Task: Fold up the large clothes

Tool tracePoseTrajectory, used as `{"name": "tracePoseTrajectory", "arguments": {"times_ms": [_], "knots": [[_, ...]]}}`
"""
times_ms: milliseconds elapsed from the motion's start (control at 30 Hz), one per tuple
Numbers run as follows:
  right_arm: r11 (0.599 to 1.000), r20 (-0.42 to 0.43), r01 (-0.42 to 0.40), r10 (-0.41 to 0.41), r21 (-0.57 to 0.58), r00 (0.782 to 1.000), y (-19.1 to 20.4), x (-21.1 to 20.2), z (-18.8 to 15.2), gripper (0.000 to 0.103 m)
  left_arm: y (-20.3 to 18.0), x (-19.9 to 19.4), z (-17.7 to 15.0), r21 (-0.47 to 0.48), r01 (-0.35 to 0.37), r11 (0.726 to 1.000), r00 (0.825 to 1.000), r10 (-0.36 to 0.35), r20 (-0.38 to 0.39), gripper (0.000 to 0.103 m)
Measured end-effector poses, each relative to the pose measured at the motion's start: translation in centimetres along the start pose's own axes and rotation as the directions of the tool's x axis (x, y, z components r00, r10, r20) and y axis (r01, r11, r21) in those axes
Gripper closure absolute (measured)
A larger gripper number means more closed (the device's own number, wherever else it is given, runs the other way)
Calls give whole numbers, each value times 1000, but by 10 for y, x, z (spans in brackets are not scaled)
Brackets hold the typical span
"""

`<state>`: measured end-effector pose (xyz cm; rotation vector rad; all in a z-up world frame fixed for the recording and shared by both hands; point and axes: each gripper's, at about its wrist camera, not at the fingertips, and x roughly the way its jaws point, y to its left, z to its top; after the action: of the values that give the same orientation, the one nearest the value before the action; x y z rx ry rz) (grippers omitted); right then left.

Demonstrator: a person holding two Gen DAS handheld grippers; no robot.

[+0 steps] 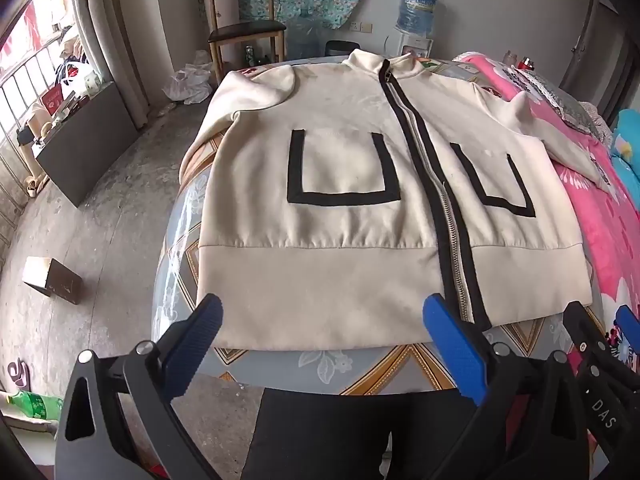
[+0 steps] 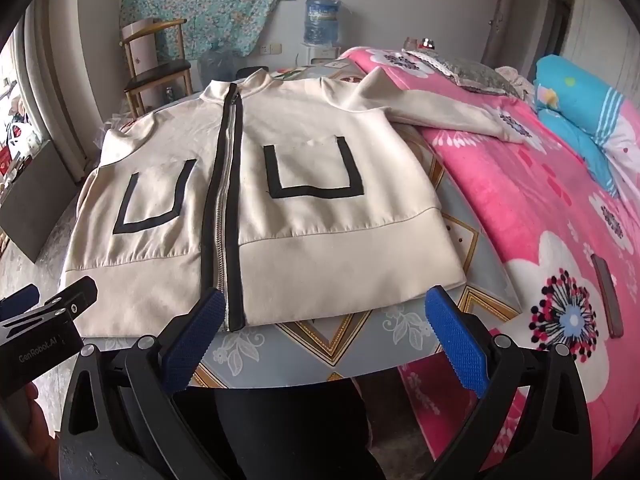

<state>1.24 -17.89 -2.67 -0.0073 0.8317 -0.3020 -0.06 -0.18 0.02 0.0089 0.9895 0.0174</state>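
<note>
A cream zip-up jacket with a black zipper band and two black U-shaped pocket trims lies flat, front up, on a patterned table. The same jacket fills the right wrist view, its right sleeve stretched onto a pink bed. My left gripper hovers open over the jacket's hem, left of the zipper, with nothing between its blue fingers. My right gripper hangs open above the hem's right half and the table edge, gripping nothing. Each gripper shows at the edge of the other's view.
A pink flowered bedspread with a blue pillow borders the table on the right. A wooden chair, a water dispenser, plastic bags and a cardboard box stand on the floor. A person's dark-clothed legs stand at the table's near edge.
</note>
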Motion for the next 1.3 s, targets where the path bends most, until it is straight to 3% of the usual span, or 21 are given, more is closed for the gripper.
{"name": "tracePoseTrajectory", "arguments": {"times_ms": [133,233,1300], "knots": [[1000,-1,-3,3,3,1000,-1,0,1,7,-21,-6,-14,25,-44,999,999,44,19,5],[1000,1,0,0,-2,1000,0,-1,0,7,1,0,-8,-36,12,999,1000,-13,-18,5],[1000,-15,-6,5,-8,1000,1,-4,-2,7,1,-7,0,-22,-3,1000,1000,3,-6,5]]}}
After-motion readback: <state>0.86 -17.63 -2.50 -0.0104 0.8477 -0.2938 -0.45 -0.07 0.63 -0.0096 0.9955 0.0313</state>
